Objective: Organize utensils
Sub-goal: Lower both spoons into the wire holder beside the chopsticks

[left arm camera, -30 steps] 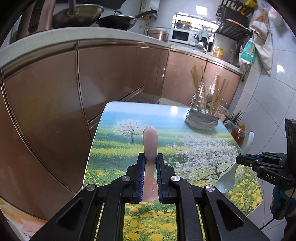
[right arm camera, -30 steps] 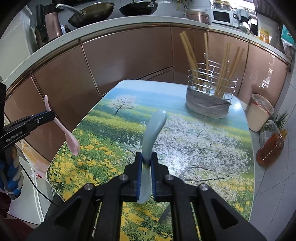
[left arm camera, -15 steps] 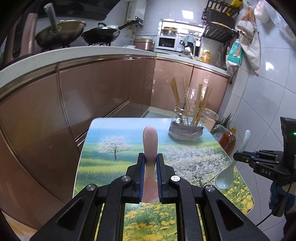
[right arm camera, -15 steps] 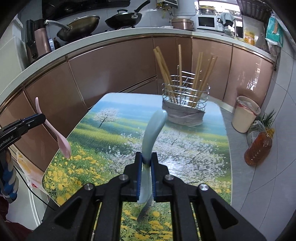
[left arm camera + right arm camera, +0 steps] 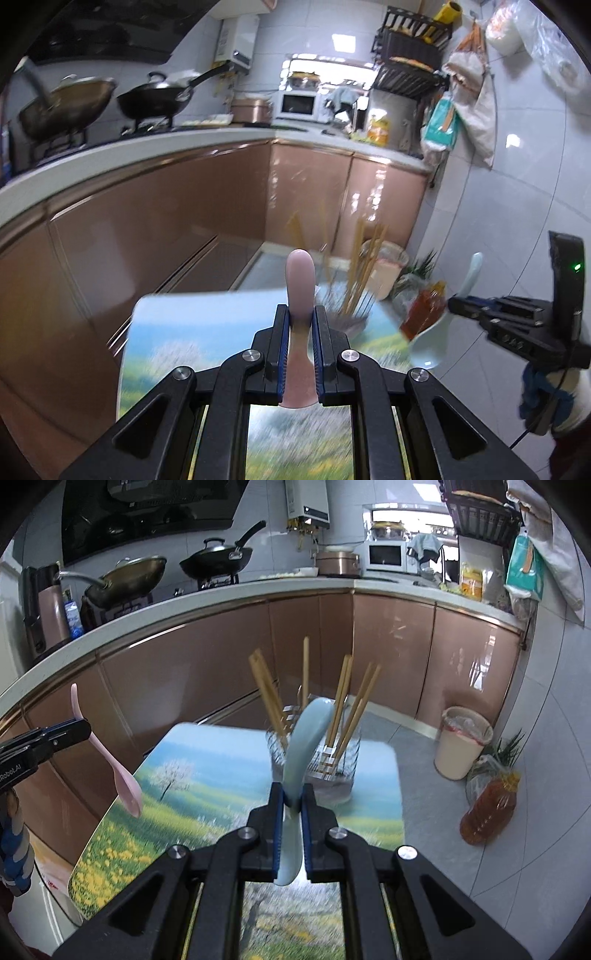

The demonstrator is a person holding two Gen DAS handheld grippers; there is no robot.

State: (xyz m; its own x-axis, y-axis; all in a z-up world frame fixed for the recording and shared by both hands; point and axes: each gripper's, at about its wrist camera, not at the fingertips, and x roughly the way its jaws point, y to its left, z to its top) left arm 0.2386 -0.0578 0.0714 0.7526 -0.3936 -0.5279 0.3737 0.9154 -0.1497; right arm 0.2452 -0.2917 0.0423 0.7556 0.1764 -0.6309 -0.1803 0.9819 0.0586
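The left hand-held gripper (image 5: 300, 332) is clamping a pink spoon (image 5: 300, 291), whose handle is sticking out at 12 o'clock between the fingers. The wire holder (image 5: 314, 757) is standing on the counter (image 5: 207, 771) with wooden chopsticks (image 5: 267, 694) leaning inside. The right hand-held gripper (image 5: 292, 812) is pinching a pale blue spoon (image 5: 304, 746), with the holder just beyond at 12 o'clock.

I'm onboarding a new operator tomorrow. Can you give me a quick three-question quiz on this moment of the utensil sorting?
1. True or false: the left gripper holds a pink spoon.
2. What does the right gripper hold? A) chopsticks B) light blue spoon C) nothing
3. What stands in the wire holder on the table?

Key: 1. true. 2. B, the light blue spoon. 3. Wooden chopsticks.
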